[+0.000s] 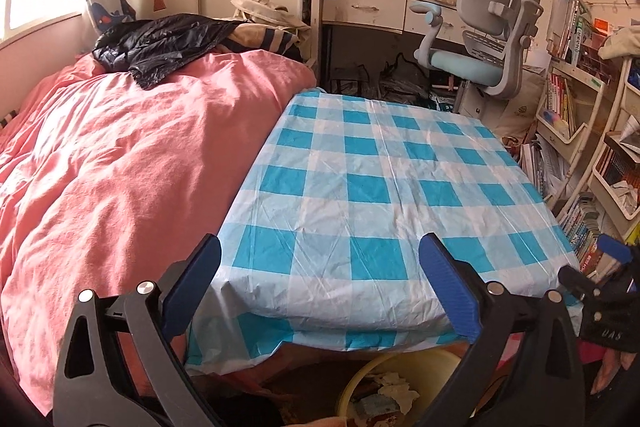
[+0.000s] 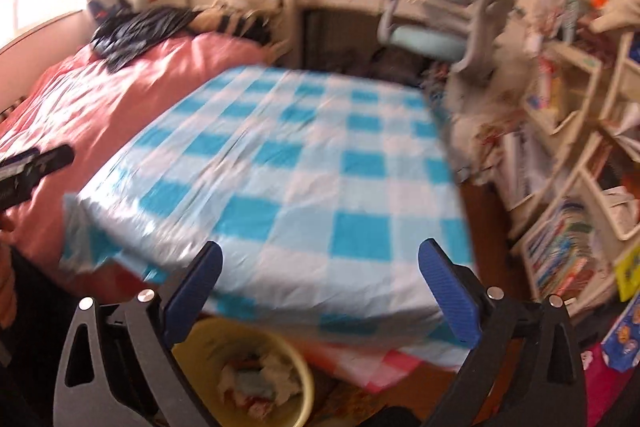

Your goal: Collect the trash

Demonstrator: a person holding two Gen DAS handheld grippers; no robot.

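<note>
Pink bed (image 1: 120,155) fills your left side, a black jacket (image 1: 160,43) heaped at its far end. Pushed against it is the desk (image 1: 360,187), under a blue-and-white checked cloth. I see no trash on top in either view, though the right wrist view is smeared, so a small scrap could be missed there. Grey chair (image 1: 488,39) and crowded bookshelves (image 1: 568,99) stand behind and to the right of the desk.

The trash you can see sits in the yellow bin (image 1: 400,387) on the floor, tucked under the desk's near edge. Crumpled paper (image 2: 260,379) and wrappers are piled inside it.

Key relation: the bin lies below and slightly behind the tips of both claws, not ahead of them. From your left claw (image 1: 320,287) it shows low between the fingers, toward the right one. From your right claw (image 2: 320,291) it shows low and by the left finger. So the bin is between your two hands, neither clearly nearer. The bin is round, so no long axis to line up with.

Both claws are spread wide and pinch nothing: only checked cloth shows between the blue pads (image 1: 448,291). The right claw also shows at the right edge of the left wrist view. Judging from the bare desk and filled bin, the collecting looks mostly done. Anything left would have to be found elsewhere in the room.
</note>
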